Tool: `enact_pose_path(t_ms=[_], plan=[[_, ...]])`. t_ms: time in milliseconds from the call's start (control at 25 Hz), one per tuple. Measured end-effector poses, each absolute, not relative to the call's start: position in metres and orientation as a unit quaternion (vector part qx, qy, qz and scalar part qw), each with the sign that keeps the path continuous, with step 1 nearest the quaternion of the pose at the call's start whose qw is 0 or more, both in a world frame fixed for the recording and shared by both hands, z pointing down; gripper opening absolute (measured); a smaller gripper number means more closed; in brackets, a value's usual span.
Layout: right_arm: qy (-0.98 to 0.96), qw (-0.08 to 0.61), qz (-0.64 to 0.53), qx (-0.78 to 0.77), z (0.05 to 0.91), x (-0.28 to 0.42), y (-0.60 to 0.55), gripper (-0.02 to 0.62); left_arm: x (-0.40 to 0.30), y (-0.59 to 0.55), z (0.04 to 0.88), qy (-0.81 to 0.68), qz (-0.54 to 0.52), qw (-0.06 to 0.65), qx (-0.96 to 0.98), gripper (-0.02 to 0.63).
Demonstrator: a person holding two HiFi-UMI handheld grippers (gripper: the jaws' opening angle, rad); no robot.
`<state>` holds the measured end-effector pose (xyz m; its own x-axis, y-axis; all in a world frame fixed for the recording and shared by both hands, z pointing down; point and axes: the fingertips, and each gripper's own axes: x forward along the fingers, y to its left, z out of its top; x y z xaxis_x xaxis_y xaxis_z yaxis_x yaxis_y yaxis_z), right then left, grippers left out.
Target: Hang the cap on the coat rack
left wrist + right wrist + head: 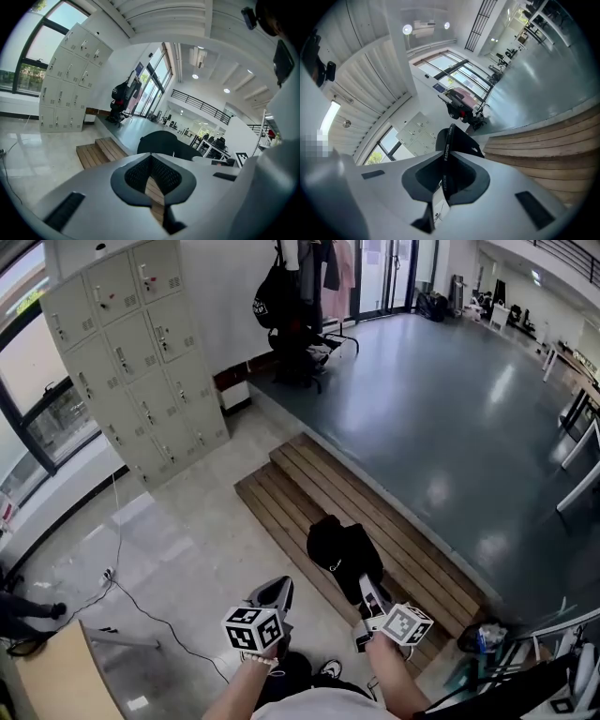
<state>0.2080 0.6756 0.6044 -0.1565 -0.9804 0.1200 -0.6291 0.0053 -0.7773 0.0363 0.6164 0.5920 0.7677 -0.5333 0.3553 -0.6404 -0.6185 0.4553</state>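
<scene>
Right gripper [367, 594] clamped on the strap of the cap [339, 554], so it dangles clear over the wooden steps [309, 493] for carrying. Left gripper [275, 596] closed, empty, spare. Coat rack [302, 296] well ahead.

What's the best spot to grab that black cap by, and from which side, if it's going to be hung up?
Probably the thin printed band on the cap, approached edge-on so the jaws close on its two flat faces, as the right gripper holds it now. The band is flat and narrow, and the bulky rest of the cap hangs free ahead of the jaws, ready for hanging.
</scene>
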Motion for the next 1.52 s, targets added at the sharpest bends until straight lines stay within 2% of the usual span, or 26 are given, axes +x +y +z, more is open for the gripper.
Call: enact_pose_path(t_ms=[600, 760, 960, 1520], plan=[[0.694, 0.251, -0.363, -0.569, 0.576, 0.151, 0.572, 0.02, -0.032, 0.529, 0.58, -0.351, 0.065, 0.299, 0.885, 0.003], [0.698, 0.272, -0.359, -0.557, 0.562, 0.135, 0.537, 0.02, -0.055, 0.494, 0.562, -0.357, 0.044, 0.278, 0.891, 0.003], [0.719, 0.261, -0.351, -0.54, 0.554, 0.096, 0.491, 0.02, -0.092, 0.463, 0.555, -0.358, 0.05, 0.249, 0.899, 0.003], [0.726, 0.32, -0.361, -0.49, 0.544, 0.018, 0.411, 0.02, -0.19, 0.399, 0.556, -0.378, 0.003, 0.277, 0.883, 0.003]])
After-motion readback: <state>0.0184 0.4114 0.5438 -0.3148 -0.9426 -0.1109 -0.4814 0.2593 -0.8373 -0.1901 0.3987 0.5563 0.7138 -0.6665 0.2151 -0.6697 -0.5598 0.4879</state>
